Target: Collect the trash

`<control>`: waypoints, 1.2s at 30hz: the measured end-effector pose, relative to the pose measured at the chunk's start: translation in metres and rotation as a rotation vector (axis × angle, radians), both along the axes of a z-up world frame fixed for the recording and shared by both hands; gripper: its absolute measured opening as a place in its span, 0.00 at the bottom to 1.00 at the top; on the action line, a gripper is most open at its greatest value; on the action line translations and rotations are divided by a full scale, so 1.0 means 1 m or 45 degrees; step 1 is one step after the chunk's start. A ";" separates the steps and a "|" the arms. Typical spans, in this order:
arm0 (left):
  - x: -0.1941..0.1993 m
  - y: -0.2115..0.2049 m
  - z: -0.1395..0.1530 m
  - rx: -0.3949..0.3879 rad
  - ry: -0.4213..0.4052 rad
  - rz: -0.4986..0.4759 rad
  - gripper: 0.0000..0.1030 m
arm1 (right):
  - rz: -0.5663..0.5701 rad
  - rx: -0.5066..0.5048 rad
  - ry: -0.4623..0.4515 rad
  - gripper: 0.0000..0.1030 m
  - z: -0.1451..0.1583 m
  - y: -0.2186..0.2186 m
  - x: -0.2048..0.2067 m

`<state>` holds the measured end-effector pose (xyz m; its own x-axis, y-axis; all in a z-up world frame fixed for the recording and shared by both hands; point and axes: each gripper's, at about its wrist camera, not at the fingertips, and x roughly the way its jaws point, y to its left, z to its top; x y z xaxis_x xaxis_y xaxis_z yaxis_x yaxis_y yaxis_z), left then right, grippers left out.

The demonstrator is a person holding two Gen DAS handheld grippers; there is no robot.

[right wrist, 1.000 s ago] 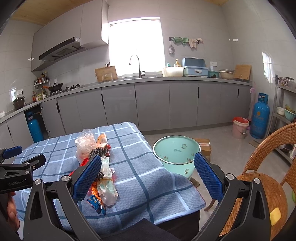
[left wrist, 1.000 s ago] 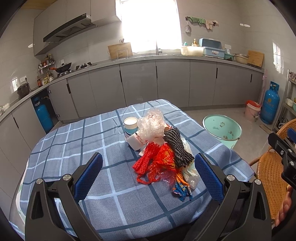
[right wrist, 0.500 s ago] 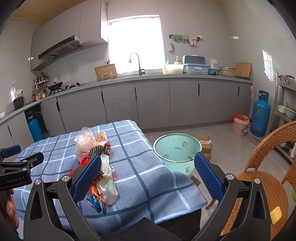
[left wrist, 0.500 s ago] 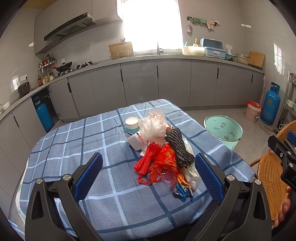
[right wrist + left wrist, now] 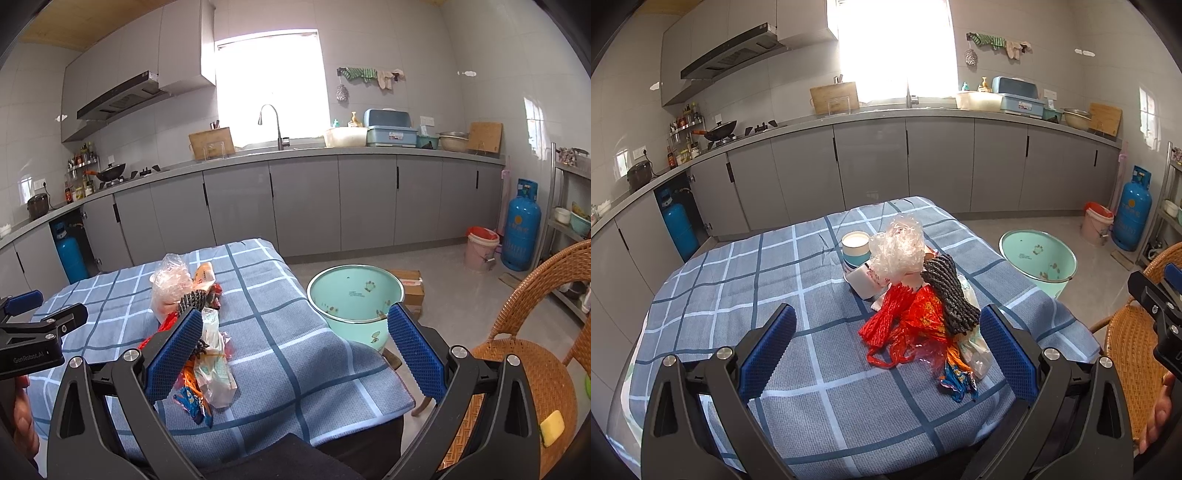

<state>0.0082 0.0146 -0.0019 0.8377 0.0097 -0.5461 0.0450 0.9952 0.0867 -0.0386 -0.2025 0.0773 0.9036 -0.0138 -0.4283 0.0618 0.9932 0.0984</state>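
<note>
A heap of trash lies on the blue checked tablecloth [image 5: 746, 288]: a crumpled clear bag [image 5: 897, 247], a red net [image 5: 886, 321], a dark knitted bundle [image 5: 947, 291], coloured wrappers [image 5: 956, 376] and two paper cups [image 5: 855, 245]. My left gripper [image 5: 888, 350] hovers open just short of the heap, nothing between its fingers. My right gripper [image 5: 295, 354] is open over the table's right edge, with the same heap [image 5: 199, 332] by its left finger. A mint green bin [image 5: 354, 299] stands on the floor to the right of the table.
A wicker chair [image 5: 517, 362] with a yellow sponge [image 5: 552, 422] stands at the near right. Grey cabinets [image 5: 306, 206] line the far wall, with a blue gas cylinder [image 5: 521, 232], a pink bucket [image 5: 480, 247] and a cardboard box [image 5: 410, 284] on the floor.
Both views have shifted only slightly; the heap sits a little nearer the right gripper's left finger. Both grippers stay open and nothing on the table has moved.
</note>
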 end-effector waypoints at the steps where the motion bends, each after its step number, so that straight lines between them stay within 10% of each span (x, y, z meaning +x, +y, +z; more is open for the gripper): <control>1: 0.000 0.000 0.000 0.000 0.001 0.000 0.95 | 0.000 0.001 0.000 0.96 0.000 0.000 0.000; 23: 0.010 0.011 -0.015 -0.004 0.034 0.057 0.95 | 0.019 0.010 -0.006 0.96 -0.007 0.003 0.004; 36: 0.063 -0.008 -0.048 -0.043 0.122 0.002 0.95 | 0.019 -0.051 0.121 0.96 -0.067 0.007 0.042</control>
<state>0.0717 0.0067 -0.0496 0.7818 -0.0087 -0.6235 0.0501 0.9975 0.0489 0.0035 -0.1957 0.0102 0.8590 -0.0196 -0.5117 0.0543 0.9971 0.0529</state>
